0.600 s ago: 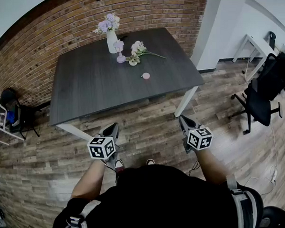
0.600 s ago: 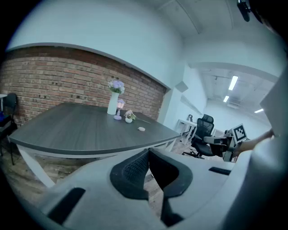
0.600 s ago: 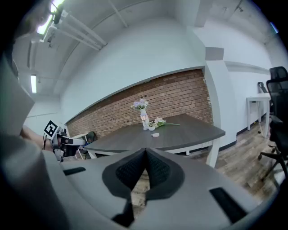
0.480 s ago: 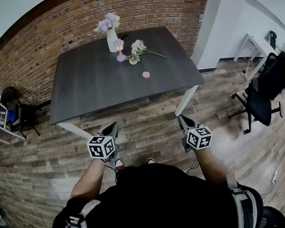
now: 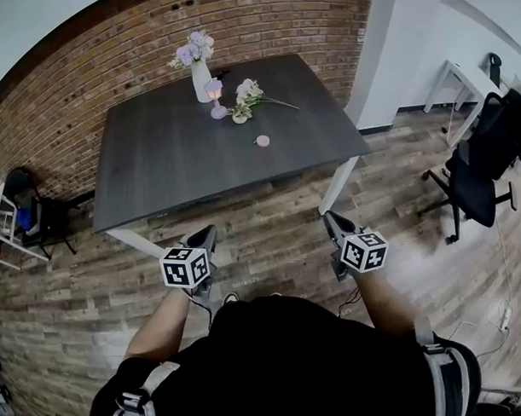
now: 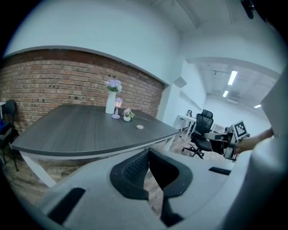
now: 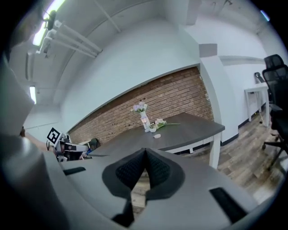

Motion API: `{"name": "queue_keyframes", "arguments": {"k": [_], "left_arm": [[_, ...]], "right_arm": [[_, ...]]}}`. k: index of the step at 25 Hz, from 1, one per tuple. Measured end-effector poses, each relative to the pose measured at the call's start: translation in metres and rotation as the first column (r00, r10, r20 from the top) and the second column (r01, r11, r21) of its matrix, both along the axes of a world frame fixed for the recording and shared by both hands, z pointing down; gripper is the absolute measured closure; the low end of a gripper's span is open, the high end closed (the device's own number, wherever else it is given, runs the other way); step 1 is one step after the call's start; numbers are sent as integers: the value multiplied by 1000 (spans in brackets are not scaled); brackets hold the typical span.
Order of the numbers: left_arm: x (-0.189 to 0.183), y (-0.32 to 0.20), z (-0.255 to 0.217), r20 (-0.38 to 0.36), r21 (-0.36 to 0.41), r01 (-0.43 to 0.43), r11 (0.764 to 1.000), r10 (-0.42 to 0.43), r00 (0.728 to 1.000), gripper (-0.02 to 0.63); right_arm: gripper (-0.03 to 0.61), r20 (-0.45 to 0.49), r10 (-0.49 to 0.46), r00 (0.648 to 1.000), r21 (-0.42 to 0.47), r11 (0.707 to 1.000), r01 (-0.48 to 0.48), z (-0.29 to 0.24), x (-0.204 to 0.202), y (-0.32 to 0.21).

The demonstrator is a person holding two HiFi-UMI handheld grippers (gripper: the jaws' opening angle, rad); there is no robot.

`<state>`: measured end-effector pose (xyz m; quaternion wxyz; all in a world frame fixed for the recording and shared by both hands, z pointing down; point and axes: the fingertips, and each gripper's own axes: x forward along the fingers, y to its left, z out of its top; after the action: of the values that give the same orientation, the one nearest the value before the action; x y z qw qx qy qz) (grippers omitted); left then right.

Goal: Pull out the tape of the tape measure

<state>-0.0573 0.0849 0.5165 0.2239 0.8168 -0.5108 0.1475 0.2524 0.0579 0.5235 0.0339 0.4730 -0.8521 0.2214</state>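
A small round pink tape measure point(image 5: 262, 141) lies on the dark table point(image 5: 160, 165), to the right of its middle; it also shows as a small pale disc point(image 6: 140, 127) in the left gripper view and as the same disc point(image 7: 157, 136) in the right gripper view. My left gripper point(image 5: 210, 236) is shut and empty, held over the floor short of the table's near edge. My right gripper point(image 5: 330, 218) is likewise shut and empty, near the table's front right leg. Both point toward the table, well away from the tape measure.
At the table's far side stand a white vase of purple flowers point(image 5: 200, 68) and a small lamp point(image 5: 215, 95), with a loose flower bunch point(image 5: 247, 93) lying beside them. A black office chair point(image 5: 475, 180) is on the wood floor at right. A brick wall runs behind the table.
The head view has shifted slightly and the shoe tips below have drawn back. Both grippers keep nearly the same place and stay shut.
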Motion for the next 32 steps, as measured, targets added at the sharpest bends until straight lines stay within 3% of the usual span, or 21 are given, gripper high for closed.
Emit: {"name": "queue_keyframes", "arguments": {"k": [6,9,11,14,18,22,25,27,30,32], "left_arm": [[10,-3,-10,126,33,-132,991,127,984,604],[5,-13,-2,119,20,-135,991,132,984,604],[4,-25,7,74,-12,-118,993,118,990,604],[11,-46,21,43,-45,-145,988,147,988,604],[14,-86,30,47,-25,-214,977,215,975,604],[-27,-141,15,72,20,-227,974,225,972,604],[-80,-183,7,61,62,-157,986,154,986,604],[-126,-202,12,22,24,-69,997,69,997,604],[-171,-216,13,-94,-40,17,999,-20,995,604],[-189,-225,13,-103,-42,51,998,-55,993,604]], "right_arm": [[581,111,83,990,-57,995,-76,14,8,-6],[574,123,26,992,-21,999,-24,15,-12,-6],[326,147,-33,989,10,999,31,9,-29,-11],[299,103,-22,994,18,1000,20,7,-39,-33],[301,74,-22,997,24,1000,21,8,-62,-80],[301,27,-38,999,32,999,37,8,-106,-141],[301,-64,-78,995,25,997,80,12,-135,-186],[301,-123,-71,990,16,997,74,20,-152,-217],[301,-200,-34,979,-8,999,33,33,-160,-259],[302,-238,-26,971,-34,999,18,44,-161,-285]]}}
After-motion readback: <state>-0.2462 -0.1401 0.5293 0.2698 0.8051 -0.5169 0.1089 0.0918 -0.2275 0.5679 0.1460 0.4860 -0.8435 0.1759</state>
